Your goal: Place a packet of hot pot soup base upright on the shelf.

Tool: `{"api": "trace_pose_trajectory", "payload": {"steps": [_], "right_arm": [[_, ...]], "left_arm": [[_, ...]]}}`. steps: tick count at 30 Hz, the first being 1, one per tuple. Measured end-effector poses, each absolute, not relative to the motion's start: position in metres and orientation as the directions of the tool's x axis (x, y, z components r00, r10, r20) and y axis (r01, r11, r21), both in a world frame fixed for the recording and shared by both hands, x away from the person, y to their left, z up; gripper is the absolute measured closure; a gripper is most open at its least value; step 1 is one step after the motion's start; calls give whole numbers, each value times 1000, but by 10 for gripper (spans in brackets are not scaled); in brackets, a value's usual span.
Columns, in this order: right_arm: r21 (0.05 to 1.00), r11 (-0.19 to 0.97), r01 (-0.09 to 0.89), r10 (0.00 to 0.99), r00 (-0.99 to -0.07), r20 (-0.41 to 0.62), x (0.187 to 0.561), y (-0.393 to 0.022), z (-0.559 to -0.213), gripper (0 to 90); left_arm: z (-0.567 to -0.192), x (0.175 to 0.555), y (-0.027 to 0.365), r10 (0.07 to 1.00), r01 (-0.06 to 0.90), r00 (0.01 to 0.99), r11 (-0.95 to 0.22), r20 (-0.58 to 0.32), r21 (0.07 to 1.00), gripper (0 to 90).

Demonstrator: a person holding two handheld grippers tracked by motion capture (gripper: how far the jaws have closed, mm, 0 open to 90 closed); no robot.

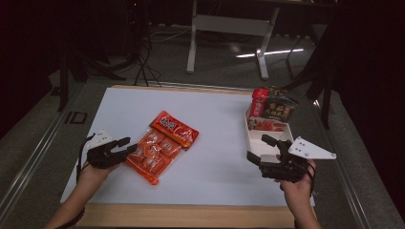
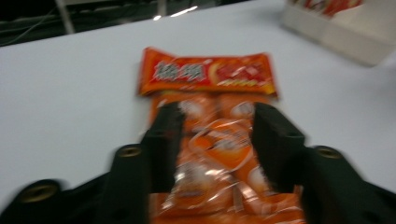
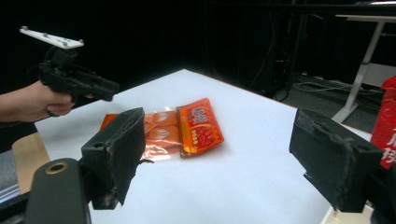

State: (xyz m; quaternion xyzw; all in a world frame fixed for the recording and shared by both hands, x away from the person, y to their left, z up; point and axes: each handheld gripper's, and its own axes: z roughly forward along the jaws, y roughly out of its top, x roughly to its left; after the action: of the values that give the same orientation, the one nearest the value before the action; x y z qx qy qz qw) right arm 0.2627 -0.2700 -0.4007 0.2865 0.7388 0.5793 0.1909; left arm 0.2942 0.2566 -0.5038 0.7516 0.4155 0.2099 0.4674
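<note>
The orange plastic snack bag with a red header (image 1: 162,145) lies flat on the white table top (image 1: 219,157), left of the middle. The left gripper (image 1: 125,145) comes low over its near end, and in the left gripper view its two black jaws stand one on each side of the bag (image 2: 212,140). That view is blurred, so it is not possible to tell whether the pads already press the plastic. Probably this low, level approach is chosen to pinch the thin bag by its edge. The right gripper (image 1: 260,150) hovers with jaws spread wide and empty, just beside the white cardboard tray (image 1: 267,136) that holds other snack packets (image 1: 272,107). The bag probably belongs there.
</note>
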Motion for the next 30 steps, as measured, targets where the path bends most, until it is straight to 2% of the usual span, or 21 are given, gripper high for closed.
{"api": "trace_pose_trajectory", "payload": {"steps": [4, 7, 8, 16, 24, 30], "right_arm": [[965, 165, 205, 641, -766, 53, 263, -269, -404, 182], [962, 169, 213, 640, -767, 57, 263, -268, -407, 182], [961, 175, 214, 639, -767, 55, 262, -268, -408, 182], [959, 212, 188, 636, -772, 11, 260, -264, -412, 182], [955, 238, 177, 630, -776, -13, 260, -260, -414, 182], [953, 239, 186, 627, -779, -5, 260, -259, -415, 182]], "left_arm": [[-514, 301, 263, 831, 468, 552, -244, -66, 849, 802], [-521, 307, 262, 844, 510, 534, -281, -43, 813, 886], [-525, 309, 262, 854, 515, 520, -295, -20, 805, 891], [-539, 320, 264, 845, 563, 531, -295, -65, 772, 895], [-546, 324, 262, 857, 587, 513, -306, -53, 750, 896], [-548, 326, 262, 859, 611, 501, -270, -100, 745, 898]]}}
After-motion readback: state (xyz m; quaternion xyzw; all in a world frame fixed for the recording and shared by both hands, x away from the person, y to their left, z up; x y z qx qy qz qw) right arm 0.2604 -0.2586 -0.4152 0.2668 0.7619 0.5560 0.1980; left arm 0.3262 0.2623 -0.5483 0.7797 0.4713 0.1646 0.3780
